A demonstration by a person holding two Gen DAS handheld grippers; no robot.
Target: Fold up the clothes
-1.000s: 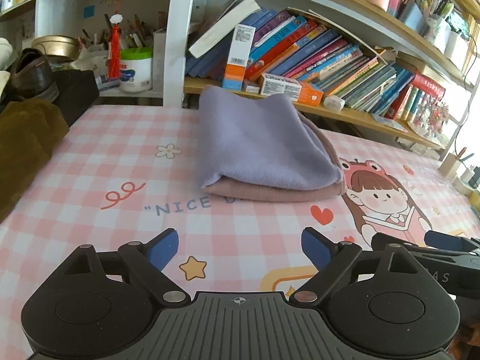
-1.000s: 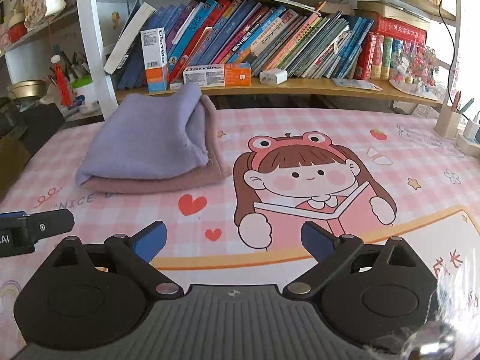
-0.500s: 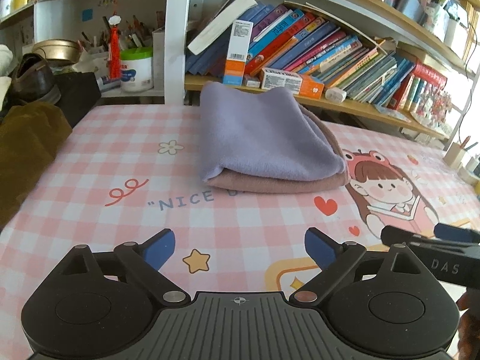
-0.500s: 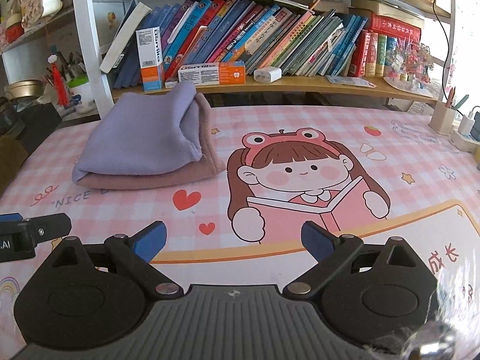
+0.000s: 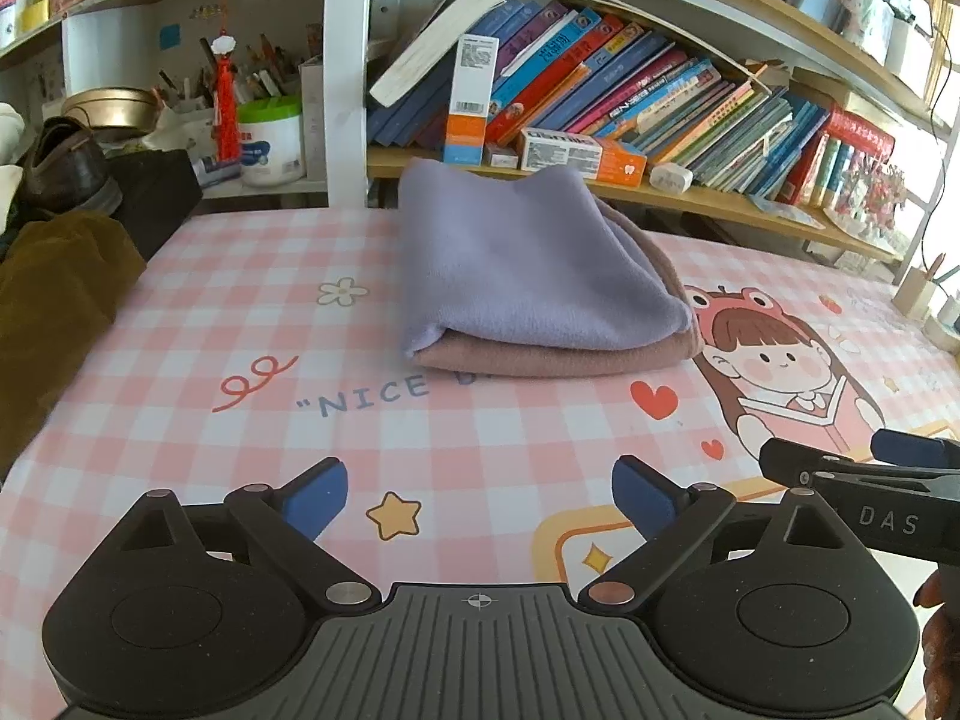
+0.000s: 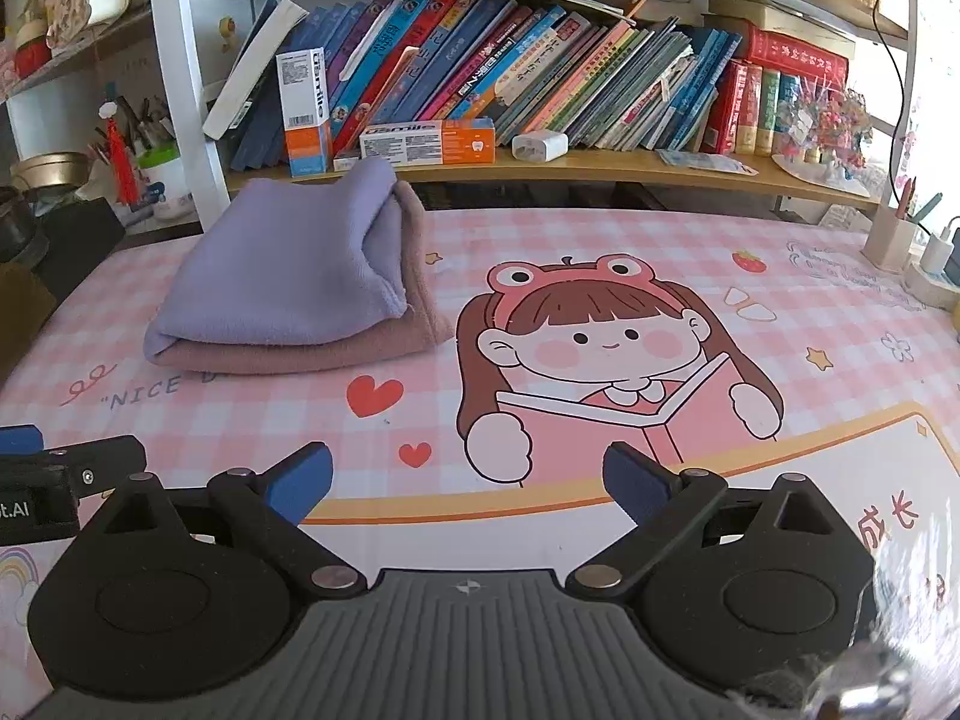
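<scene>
Bookshelves back a pink checked tabletop [image 6: 600,252] w/ cartoon print. Purple cloth [image 5: 528,258] lies folded atop a pink cloth [image 5: 558,360], stacked at far left, prob. a finished pile. Left tongs [image 5: 479,495] have just been opening, nothing between; right tongs [image 6: 467,480] spread, empty, both well short of the stack.

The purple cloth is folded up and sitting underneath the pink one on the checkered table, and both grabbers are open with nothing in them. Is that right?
Not quite. The purple cloth lies on top of the pink cloth, not underneath; the left wrist view shows the pink edge peeking out below it. The rest holds: both are folded on the checkered table, and the left gripper and right gripper are open and empty.
</scene>
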